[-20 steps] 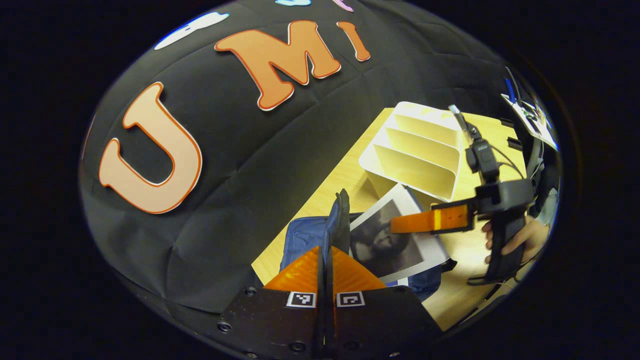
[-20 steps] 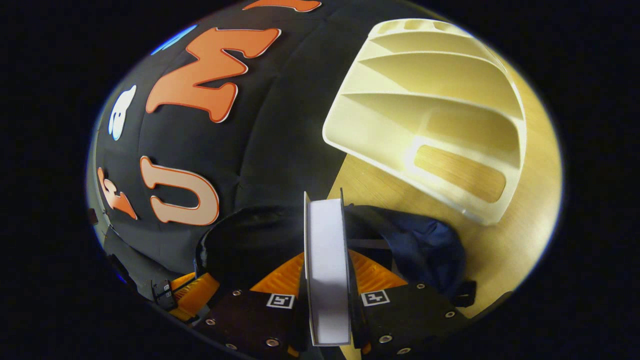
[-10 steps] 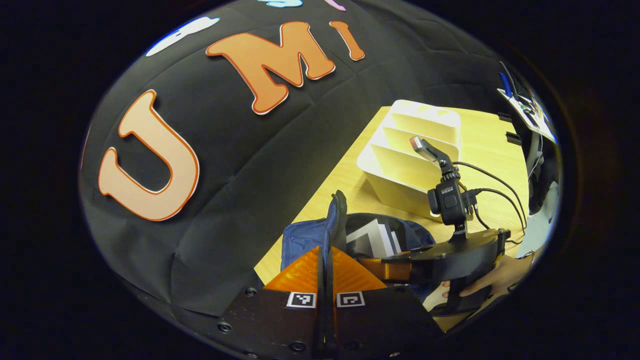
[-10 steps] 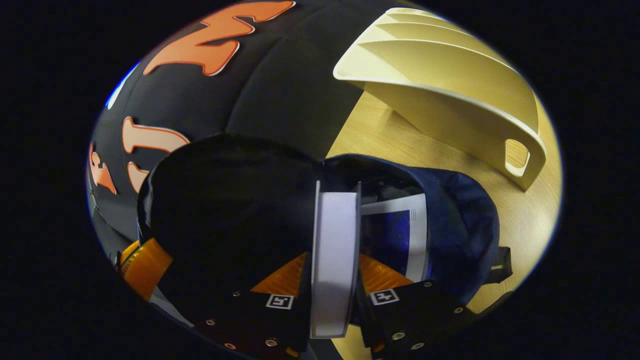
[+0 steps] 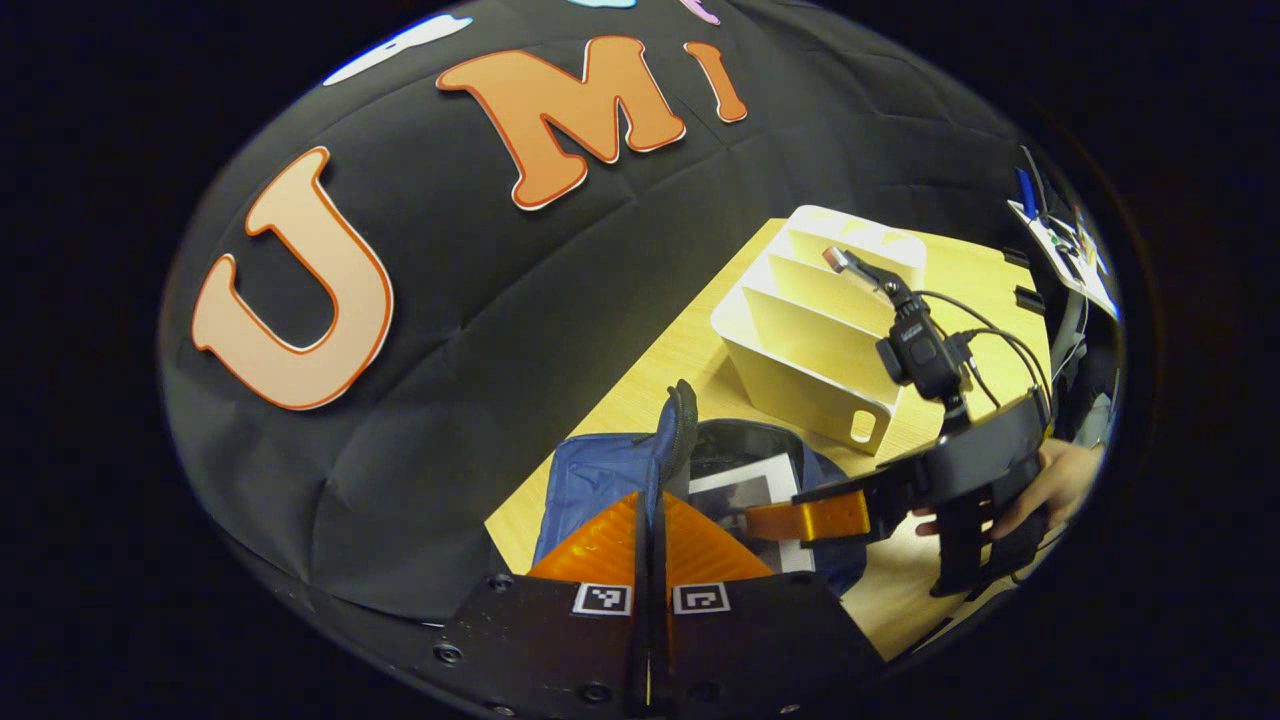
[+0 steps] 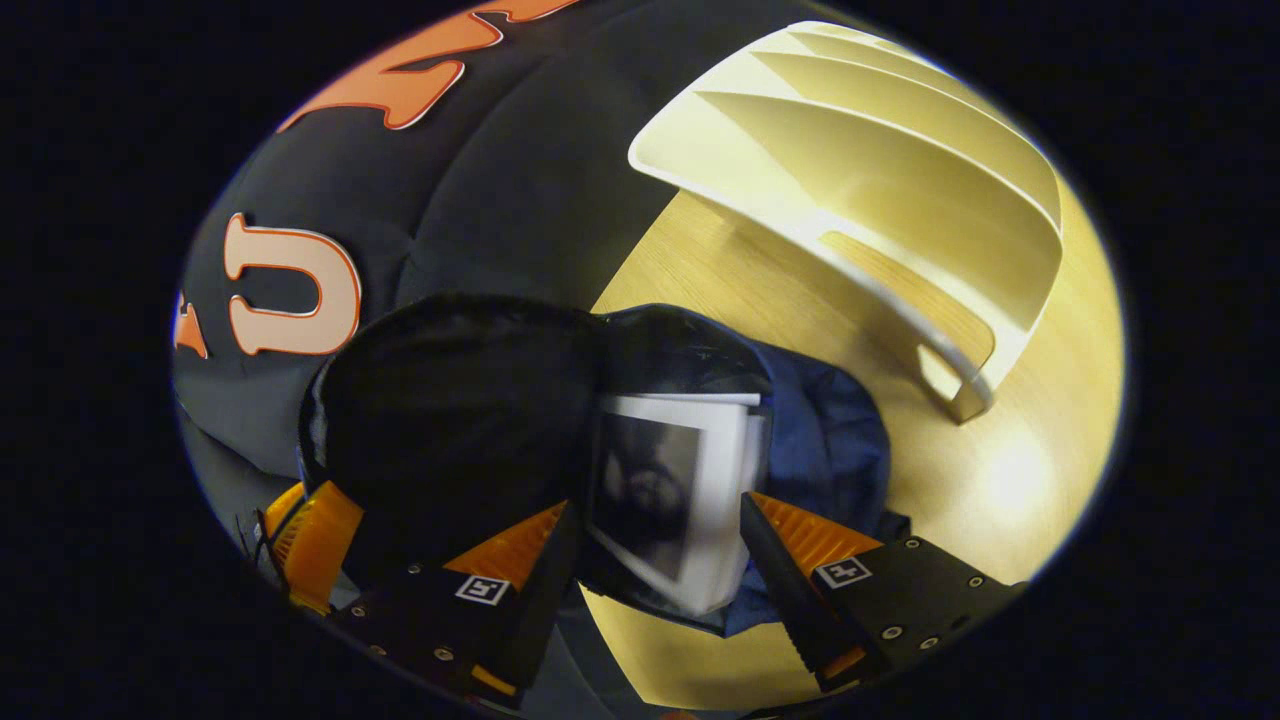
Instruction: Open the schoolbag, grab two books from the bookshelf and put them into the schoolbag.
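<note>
The blue schoolbag (image 5: 600,475) lies on the wooden table with its mouth held wide. My left gripper (image 5: 650,497) is shut on the bag's raised flap (image 5: 680,425). A white-edged book with a dark picture cover (image 6: 655,480) rests in the bag's mouth (image 6: 830,440), against another book behind it. My right gripper (image 6: 660,505) is open, its fingers spread on either side of the book without touching it. In the left gripper view the right gripper (image 5: 790,520) hovers over the book (image 5: 745,495), held by a hand (image 5: 1050,480).
The cream bookshelf (image 5: 815,330) stands just beyond the bag, its slots showing no books (image 6: 880,190). The black cloth wall runs along the table's far side. Bare tabletop (image 6: 1000,470) lies right of the bag. My left gripper (image 6: 305,540) sits beside the dark flap lining (image 6: 450,420).
My right gripper lowered the book into the bag, opened and let it go, then drew back a little. My left gripper stayed shut on the flap.
</note>
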A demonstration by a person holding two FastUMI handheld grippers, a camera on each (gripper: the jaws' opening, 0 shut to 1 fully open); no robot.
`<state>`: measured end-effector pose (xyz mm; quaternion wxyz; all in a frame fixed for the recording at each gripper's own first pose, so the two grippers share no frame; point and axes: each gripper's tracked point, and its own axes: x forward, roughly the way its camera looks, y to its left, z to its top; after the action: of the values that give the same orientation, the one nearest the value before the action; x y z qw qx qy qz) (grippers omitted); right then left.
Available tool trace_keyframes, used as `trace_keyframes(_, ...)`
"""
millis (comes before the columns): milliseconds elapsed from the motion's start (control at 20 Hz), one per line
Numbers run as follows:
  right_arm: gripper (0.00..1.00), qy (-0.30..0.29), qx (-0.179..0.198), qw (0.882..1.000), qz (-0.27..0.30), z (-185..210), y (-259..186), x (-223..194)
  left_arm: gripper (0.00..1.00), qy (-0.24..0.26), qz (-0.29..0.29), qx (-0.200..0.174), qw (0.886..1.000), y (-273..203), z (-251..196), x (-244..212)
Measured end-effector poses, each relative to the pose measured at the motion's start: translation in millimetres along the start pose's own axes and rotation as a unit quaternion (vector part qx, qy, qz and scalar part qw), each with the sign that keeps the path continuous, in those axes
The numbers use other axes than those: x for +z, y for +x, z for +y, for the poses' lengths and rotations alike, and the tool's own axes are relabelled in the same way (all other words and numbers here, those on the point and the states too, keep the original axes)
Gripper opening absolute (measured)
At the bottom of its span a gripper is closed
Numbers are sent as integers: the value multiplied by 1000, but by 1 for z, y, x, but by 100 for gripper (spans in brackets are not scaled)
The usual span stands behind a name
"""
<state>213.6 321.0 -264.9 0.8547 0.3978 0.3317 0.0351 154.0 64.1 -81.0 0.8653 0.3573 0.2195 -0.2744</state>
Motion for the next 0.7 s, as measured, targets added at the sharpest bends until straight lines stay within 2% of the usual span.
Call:
trace_keyframes(200,96,-76,-53,996,5,-46,-37,26,1,-31,-6,4,999,0,-10,-1)
trace_keyframes(250,96,-93,-59,994,2,-56,-49,33,1,-42,-8,7,999,1,-14,-1)
trace_keyframes(300,96,-98,-50,994,20,-57,-63,33,1,-52,-7,5,999,0,-21,-1)
trace_keyframes(450,97,-150,-82,985,11,-86,-103,55,2,-75,-4,-3,997,0,-50,1)
trace_keyframes(700,98,-197,-77,977,14,-105,-155,83,1,-126,15,45,991,-4,-68,0)
